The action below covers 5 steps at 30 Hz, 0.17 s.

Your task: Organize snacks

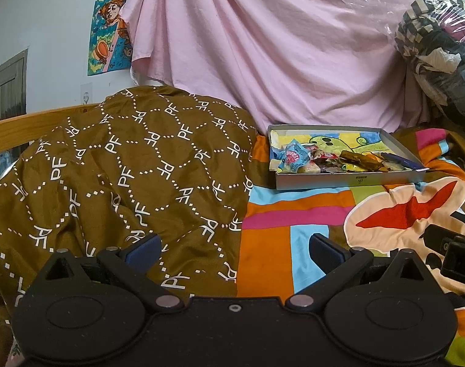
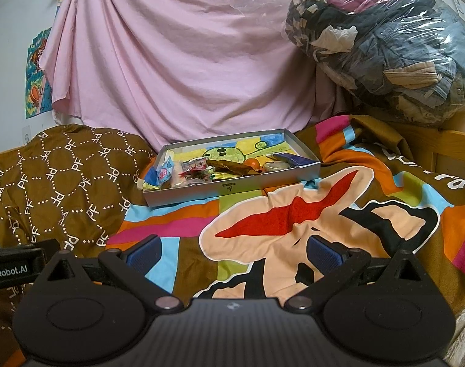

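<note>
A shallow grey cardboard box (image 1: 348, 179) lies on the bed, its bottom lined with a coloured drawing. Several wrapped snacks (image 1: 330, 160) are heaped along its near side. The box also shows in the right wrist view (image 2: 232, 188), with the snacks (image 2: 202, 171) inside. My left gripper (image 1: 234, 249) is open and empty, low over the bedding, well short and left of the box. My right gripper (image 2: 234, 252) is open and empty, low over the colourful blanket in front of the box.
A brown patterned duvet (image 1: 125, 168) is bunched at the left. A colourful blanket (image 2: 293, 220) covers the bed. A pink sheet (image 2: 177, 61) hangs behind. A clear plastic bag of clothes (image 2: 385, 49) sits at the back right. A wooden bed rail (image 1: 24, 125) runs at left.
</note>
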Tool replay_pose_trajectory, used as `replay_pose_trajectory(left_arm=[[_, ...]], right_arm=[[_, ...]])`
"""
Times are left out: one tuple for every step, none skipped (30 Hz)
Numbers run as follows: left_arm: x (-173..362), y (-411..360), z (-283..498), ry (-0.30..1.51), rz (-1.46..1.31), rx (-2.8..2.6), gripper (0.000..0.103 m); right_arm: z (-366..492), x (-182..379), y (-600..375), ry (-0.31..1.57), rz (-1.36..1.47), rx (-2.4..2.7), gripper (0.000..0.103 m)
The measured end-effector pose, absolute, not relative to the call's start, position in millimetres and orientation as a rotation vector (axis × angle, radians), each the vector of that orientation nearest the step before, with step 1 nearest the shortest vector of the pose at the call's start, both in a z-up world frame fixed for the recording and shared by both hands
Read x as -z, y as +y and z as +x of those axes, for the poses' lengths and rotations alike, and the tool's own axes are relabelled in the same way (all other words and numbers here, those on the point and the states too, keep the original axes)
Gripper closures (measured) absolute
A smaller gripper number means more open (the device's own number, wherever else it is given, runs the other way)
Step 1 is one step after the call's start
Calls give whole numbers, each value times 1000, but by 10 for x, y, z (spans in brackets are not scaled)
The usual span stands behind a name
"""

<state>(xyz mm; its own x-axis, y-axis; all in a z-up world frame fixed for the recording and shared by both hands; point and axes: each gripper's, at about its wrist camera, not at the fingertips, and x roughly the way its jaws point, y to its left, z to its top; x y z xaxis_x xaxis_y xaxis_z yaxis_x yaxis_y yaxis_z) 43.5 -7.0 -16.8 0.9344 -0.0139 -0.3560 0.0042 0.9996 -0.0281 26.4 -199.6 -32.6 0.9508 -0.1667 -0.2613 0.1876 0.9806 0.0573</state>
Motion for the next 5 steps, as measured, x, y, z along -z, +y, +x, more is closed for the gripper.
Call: replay_pose_trajectory(left_arm=[[170,-68,435,365,-28,9,1],[172,-68,434,365,-27,9,1],[172,-66,435,365,-27,10,1],[175,-63,434,366,-27,10,1],[176,-67,436,367,-26,9,1]], right_arm=[[254,330,-1993,259,82,180,0],[264,327,-1995,259,82,180,0],[264,326,-1995,259,82,180,0],[260,327,-1993,259,82,181,0],[256,328,-1993,259,82,181,0]])
